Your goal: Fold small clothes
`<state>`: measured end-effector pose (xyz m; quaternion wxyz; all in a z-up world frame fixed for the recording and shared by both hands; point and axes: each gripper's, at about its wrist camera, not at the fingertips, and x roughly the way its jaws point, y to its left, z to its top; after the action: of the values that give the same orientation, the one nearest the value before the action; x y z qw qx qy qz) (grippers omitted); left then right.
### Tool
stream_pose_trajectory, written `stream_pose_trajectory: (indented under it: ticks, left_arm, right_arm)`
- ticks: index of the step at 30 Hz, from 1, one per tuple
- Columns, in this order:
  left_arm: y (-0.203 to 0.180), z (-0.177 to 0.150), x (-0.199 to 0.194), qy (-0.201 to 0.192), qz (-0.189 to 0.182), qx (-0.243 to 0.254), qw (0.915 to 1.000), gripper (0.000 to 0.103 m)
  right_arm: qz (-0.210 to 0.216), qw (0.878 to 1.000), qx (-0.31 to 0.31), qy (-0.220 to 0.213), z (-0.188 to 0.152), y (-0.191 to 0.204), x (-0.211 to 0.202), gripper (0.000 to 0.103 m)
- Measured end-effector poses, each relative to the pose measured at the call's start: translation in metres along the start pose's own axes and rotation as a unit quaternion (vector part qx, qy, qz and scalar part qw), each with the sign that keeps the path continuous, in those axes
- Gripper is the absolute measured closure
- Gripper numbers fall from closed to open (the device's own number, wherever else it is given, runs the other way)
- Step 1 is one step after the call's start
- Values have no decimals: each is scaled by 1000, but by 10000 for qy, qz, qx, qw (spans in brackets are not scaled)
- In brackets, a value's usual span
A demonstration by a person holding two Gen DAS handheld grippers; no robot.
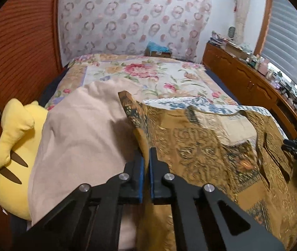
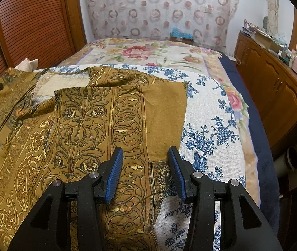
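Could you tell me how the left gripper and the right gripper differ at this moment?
The left gripper is shut, pinching the mustard patterned garment; the right gripper is open above it. Left lifts a fabric edge; right grips nothing. Both have blue pads.

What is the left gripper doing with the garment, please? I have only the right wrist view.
Observer: The left gripper is shut on a raised edge of the mustard patterned garment; the fabric passes up between its blue pads.
Operator: Thank you. Is anything lying beside that edge on its far side from me?
Observer: Yes. A beige cloth lies right against the garment's left edge, and beyond it sits a yellow plush toy, partly covered by that cloth. The toy is not in your view at all.
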<state>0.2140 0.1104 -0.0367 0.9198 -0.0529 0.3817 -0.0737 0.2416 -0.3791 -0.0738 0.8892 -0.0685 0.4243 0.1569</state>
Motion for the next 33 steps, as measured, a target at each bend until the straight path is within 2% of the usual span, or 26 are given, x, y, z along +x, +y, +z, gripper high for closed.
stream_pose_trajectory:
  ticks: [5, 7, 10, 16, 19, 21, 24, 25, 26, 28, 29, 33]
  left_arm:
    - [-16, 0, -13, -131, -87, 242, 9996, 102]
    - [-21, 3, -13, -131, -75, 328, 9993, 102]
    - [-24, 5, -11, -105, -13, 393, 9992, 102]
    - [-23, 0, -11, -81, -71, 379, 9992, 103]
    - [-22, -2, -15, -129, -94, 360, 9992, 103]
    - [-23, -3, -19, -158, -115, 372, 9991, 103]
    - [-24, -6, -32, -305, -218, 341, 9987, 103]
    - [-25, -8, -39, -366, -248, 343, 9984, 103]
    - [-26, -10, -47, -418, -261, 342, 9982, 103]
    - [-28, -16, -61, -513, -318, 323, 9977, 103]
    - [-29, -21, -72, -612, -368, 301, 9970, 103]
    - [-29, -44, -114, -981, -424, 223, 9940, 103]
  right_arm:
    - [-31, 10000, -1, 67, 2, 0, 0, 58]
    - [-18, 9998, 12, 196, 8, -2, 1, 58]
    - [-85, 9998, 80, 156, 21, -8, -1, 58]
    - [-100, 9979, 496, 391, 42, -34, 23, 57]
    - [-2, 9971, 668, 359, 48, -40, 30, 57]
    - [65, 9966, 737, 375, 54, -41, 33, 67]
    - [32, 9983, 407, 415, 57, -26, 35, 97]
    - [206, 9983, 286, 463, 56, -19, 33, 102]
    - [376, 9981, 184, 452, 55, -14, 28, 102]
    - [228, 9994, 16, 252, 57, -5, 7, 102]
    - [303, 9994, 20, 173, 56, -4, 0, 102]
    - [651, 9967, -226, -434, 50, 13, -66, 102]
